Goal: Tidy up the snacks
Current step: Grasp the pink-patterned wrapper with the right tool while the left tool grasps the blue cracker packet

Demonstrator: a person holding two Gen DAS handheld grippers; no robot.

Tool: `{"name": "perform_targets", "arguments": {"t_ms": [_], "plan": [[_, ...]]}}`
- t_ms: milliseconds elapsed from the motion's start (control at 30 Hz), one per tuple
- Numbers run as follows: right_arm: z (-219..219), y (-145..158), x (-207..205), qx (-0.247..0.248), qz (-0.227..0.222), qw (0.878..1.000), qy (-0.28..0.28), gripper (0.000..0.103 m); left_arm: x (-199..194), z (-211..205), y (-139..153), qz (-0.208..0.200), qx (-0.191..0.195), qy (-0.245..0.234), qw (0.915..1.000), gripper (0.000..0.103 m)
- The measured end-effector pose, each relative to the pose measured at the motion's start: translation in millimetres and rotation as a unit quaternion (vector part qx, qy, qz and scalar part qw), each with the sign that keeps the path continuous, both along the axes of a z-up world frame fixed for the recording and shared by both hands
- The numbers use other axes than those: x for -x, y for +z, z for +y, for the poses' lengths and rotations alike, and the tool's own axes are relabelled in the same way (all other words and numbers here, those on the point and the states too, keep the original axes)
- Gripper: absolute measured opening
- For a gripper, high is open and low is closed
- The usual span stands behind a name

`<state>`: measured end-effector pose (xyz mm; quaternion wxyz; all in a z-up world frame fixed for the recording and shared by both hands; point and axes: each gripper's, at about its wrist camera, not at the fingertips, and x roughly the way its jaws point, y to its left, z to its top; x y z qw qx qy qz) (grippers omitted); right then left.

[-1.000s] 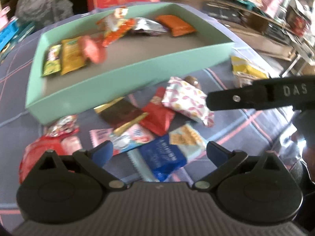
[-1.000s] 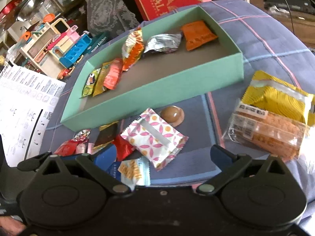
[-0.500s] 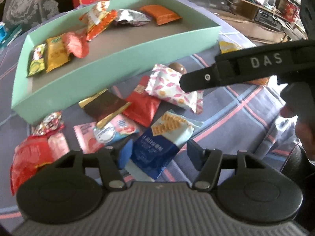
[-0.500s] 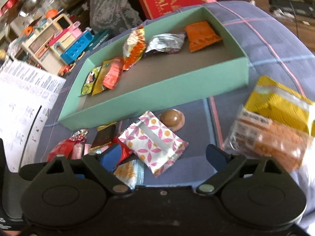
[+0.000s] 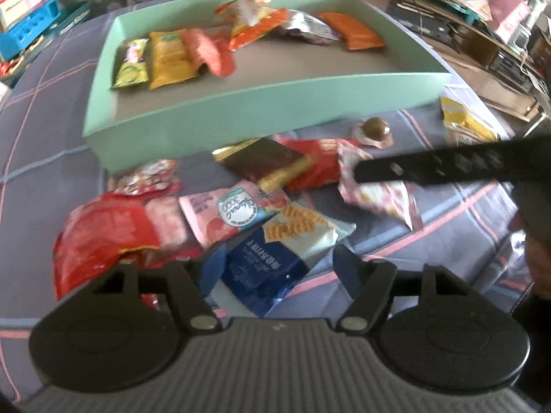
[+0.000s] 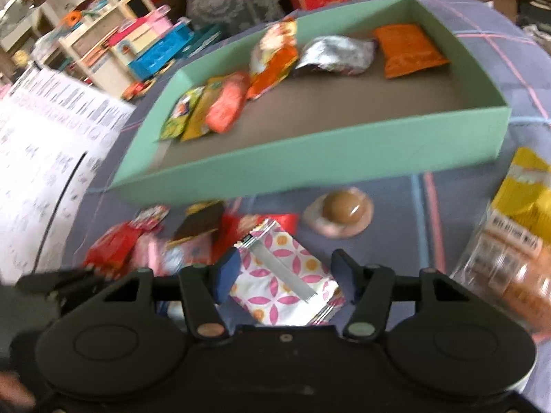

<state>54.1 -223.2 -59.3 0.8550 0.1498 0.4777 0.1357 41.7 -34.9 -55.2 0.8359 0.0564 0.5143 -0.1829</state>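
On the plaid cloth [image 5: 458, 227], the left claw [image 5: 275, 266] opens astride a blue packet [image 5: 265, 265]; the right claw [image 6: 286, 268] closes around a pink-patterned packet [image 6: 282, 285].

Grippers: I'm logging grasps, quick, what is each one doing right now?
Left gripper: opening, blue packet between the jaws, not gripped.
Right gripper: closing around the pink-patterned packet, not yet pressing.
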Motion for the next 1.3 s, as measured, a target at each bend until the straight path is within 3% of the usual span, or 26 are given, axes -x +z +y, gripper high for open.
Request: {"name": "perform_targets", "arguments": {"t_ms": [200,300,333,400,500,533,867,1000,1100,1300], "plan": [[2,5,6,-0.004,0.013,1.000,0.017,0.059,0,-3,-3,-0.003,-0.007,-0.012,0.9999,0.083],[7,7,4,0.009,0.011,1.000,0.025,0.059,-1,-8,-5,-0.011,-0.022,-0.021,0.9995,0.083],[11,8,3,0.014,0.009,0.999,0.029,0.059,-2,-6,-6,-0.009,-0.020,-0.021,0.9995,0.081],[18,10,4,0.025,0.004,0.999,0.036,0.059,-1,-2,-6,-0.014,-0.025,-0.018,0.9994,0.062],[25,12,6,0.042,-0.001,0.998,0.046,0.059,2,7,-4,-0.016,-0.030,-0.015,0.9993,0.048],[27,11,7,0.046,-0.001,0.998,0.049,0.059,3,12,-3,-0.013,-0.024,-0.010,0.9996,0.048],[61,1,18,0.109,-0.010,0.989,0.098,0.060,10,37,-1,-0.001,0.011,0.028,0.9996,0.049],[67,-1,26,0.143,-0.027,0.984,0.108,0.055,10,34,-2,0.000,0.009,0.021,0.9997,0.062],[65,-1,30,0.161,-0.035,0.982,0.095,0.049,11,32,-1,0.000,0.006,0.017,0.9998,0.067],[40,-1,39,0.142,-0.028,0.988,0.055,0.049,5,28,-3,0.007,0.001,0.000,1.0000,0.069]]}}
